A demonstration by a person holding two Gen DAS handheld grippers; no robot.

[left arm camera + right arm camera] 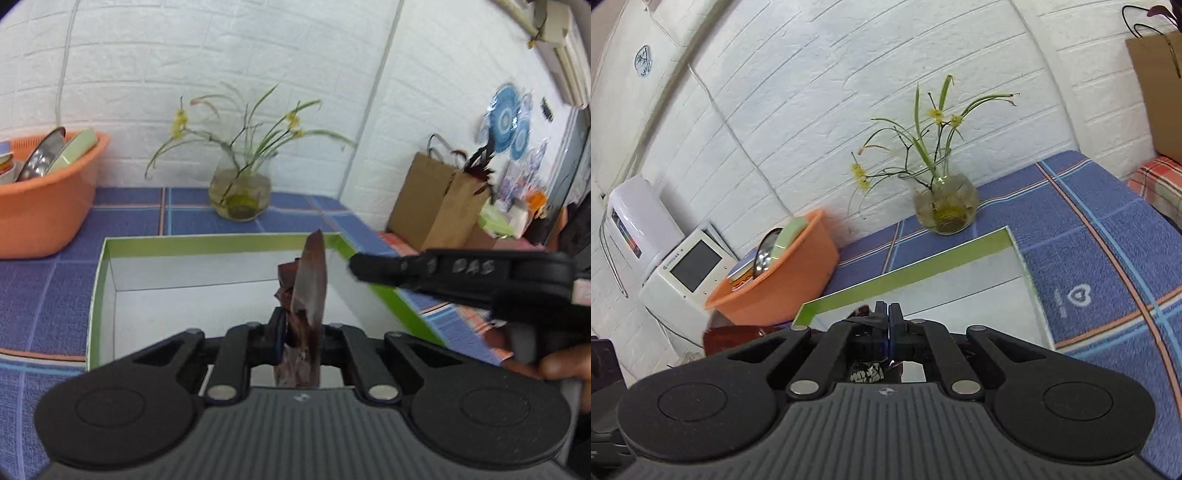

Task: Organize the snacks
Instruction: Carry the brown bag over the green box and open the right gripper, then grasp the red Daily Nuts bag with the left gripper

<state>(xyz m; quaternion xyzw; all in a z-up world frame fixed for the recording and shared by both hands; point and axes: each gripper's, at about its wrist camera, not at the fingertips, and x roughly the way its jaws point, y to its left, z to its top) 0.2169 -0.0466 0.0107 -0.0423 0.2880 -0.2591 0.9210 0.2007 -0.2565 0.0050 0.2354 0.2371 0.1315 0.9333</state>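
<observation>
My left gripper (295, 332) is shut on a dark brown snack packet (308, 291), held edge-on and upright above the open green-rimmed white box (221, 242). My right gripper (373, 269) reaches in from the right over the box's right rim. In the right wrist view my right gripper (887, 325) has its jaws together with no gap over the box (905, 271); part of a dark snack wrapper (870, 373) shows under it, and the brown packet (738, 338) is at lower left. Whether the right jaws pinch the wrapper is unclear.
An orange basin (40, 218) with plates sits at the left on the blue checked tablecloth (44, 295). A glass vase with a plant (240, 192) stands behind the box. Brown paper bags (439, 203) are at the right. A white appliance (683, 273) stands beside the basin.
</observation>
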